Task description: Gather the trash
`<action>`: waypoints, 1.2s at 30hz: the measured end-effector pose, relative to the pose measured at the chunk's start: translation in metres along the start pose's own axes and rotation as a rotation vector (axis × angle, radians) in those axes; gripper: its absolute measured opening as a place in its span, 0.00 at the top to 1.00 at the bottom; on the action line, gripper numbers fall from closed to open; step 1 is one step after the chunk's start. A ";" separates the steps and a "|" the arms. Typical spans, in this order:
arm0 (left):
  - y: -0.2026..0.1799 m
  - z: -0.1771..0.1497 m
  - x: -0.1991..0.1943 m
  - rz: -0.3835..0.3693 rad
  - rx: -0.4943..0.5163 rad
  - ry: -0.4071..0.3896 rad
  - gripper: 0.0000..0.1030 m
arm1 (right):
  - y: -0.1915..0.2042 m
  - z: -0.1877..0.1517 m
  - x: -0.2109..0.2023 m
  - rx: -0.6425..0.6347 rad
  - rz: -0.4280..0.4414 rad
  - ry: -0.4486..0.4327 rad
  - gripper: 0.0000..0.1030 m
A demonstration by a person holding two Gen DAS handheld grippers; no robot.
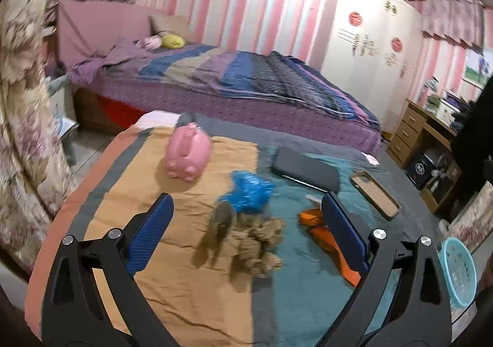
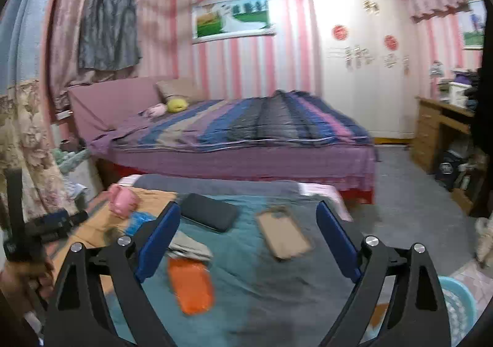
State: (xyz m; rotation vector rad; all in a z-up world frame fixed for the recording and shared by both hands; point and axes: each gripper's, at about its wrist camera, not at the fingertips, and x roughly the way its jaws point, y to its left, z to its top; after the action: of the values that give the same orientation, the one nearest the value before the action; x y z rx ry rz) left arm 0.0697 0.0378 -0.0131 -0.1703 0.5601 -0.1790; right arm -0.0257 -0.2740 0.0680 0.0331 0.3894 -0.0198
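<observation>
We hold both tongs spread apart and gripping nothing: the left tongs [image 1: 246, 217] above a crumpled brown paper wad [image 1: 262, 242] and blue plastic bag [image 1: 249, 194] on the cloth-covered table [image 1: 172, 285], the right tongs [image 2: 248, 223] above an orange wrapper [image 2: 191, 285]. We cannot see inside the turquoise basket [image 1: 459, 273] beside the table.

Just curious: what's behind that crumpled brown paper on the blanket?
Right behind the crumpled brown paper sits a crinkled blue plastic bag, and farther back a pink piggy bank. Whatever lies under the paper is hidden.
</observation>
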 end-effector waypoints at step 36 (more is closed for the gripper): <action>-0.007 -0.029 0.029 0.012 0.060 0.123 0.09 | 0.064 -0.100 0.126 -0.065 0.210 0.382 0.88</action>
State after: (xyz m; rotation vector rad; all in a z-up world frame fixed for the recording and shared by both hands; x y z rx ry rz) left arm 0.0767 0.0216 -0.0508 -0.0979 0.6769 -0.1948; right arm 0.0545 -0.2077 -0.0710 0.0132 0.7663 0.2097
